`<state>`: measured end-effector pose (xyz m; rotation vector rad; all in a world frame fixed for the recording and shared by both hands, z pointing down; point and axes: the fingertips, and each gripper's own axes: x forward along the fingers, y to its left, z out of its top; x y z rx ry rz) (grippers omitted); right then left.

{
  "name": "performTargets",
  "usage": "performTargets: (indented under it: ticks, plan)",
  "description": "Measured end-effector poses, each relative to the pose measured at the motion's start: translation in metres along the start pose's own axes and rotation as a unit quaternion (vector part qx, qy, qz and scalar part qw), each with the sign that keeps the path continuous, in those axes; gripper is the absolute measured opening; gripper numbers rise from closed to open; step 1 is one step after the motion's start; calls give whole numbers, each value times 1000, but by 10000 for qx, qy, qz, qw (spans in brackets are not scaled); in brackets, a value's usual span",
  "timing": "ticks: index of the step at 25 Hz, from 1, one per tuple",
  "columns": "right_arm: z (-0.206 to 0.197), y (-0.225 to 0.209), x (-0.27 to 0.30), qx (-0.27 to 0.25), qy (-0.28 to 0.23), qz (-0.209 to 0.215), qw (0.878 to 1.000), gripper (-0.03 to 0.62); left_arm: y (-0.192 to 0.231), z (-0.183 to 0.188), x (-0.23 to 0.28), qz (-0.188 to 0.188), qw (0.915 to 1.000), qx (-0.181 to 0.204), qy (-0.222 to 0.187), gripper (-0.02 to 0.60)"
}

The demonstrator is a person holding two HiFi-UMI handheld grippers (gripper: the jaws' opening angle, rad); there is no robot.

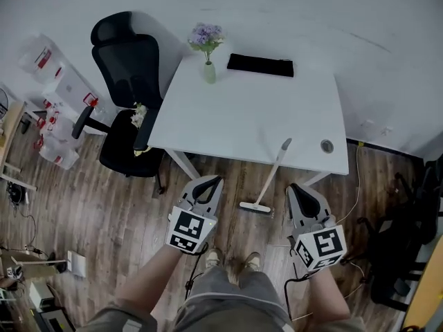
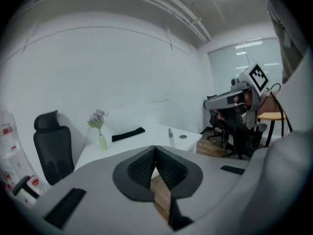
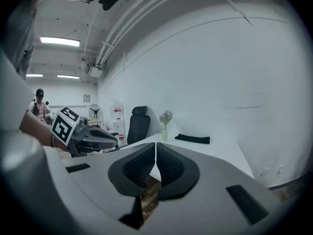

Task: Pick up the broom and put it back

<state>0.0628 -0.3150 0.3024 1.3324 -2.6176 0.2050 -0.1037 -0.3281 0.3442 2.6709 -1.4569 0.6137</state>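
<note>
While broom (image 1: pixel 271 175) leans on table (image 1: pixel 256 116), wood floor (image 1: pixel 104 206)

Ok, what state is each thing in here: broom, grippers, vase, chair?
Broom: leaning on the white table, head on the floor, not held.
Left gripper: shut, empty.
Right gripper: shut, empty.
Flower vase: upright on the table.
Office chair: unoccupied, beside the table.

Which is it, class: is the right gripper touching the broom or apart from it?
Apart. The head view shows floor between the right gripper and the broom; the right gripper view shows its jaws shut with nothing between them.
</note>
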Motion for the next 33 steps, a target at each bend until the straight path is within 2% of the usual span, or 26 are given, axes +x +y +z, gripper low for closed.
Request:
performTargets:
  ticks: [3,13,20,24,33]
  plan:
    - [35,14,-24,-310,-168,70,9994,34,-6,33,-19,54,9989,422,-193,15]
    - [92,66,-76,-279,-575,455,9969,31,-25,114,-95,152,9940,801,-733,16]
    - [111,85,-99,-31,-751,691,9948,31,-27,133,-125,267,9936,555,-942,17]
    - [121,87,-103,-73,-892,635,9940,31,-32,131,-132,212,9948,358,-926,16]
    - [129,86,-103,-66,-1049,552,9929,31,-33,136,-130,154,9943,417,-970,15]
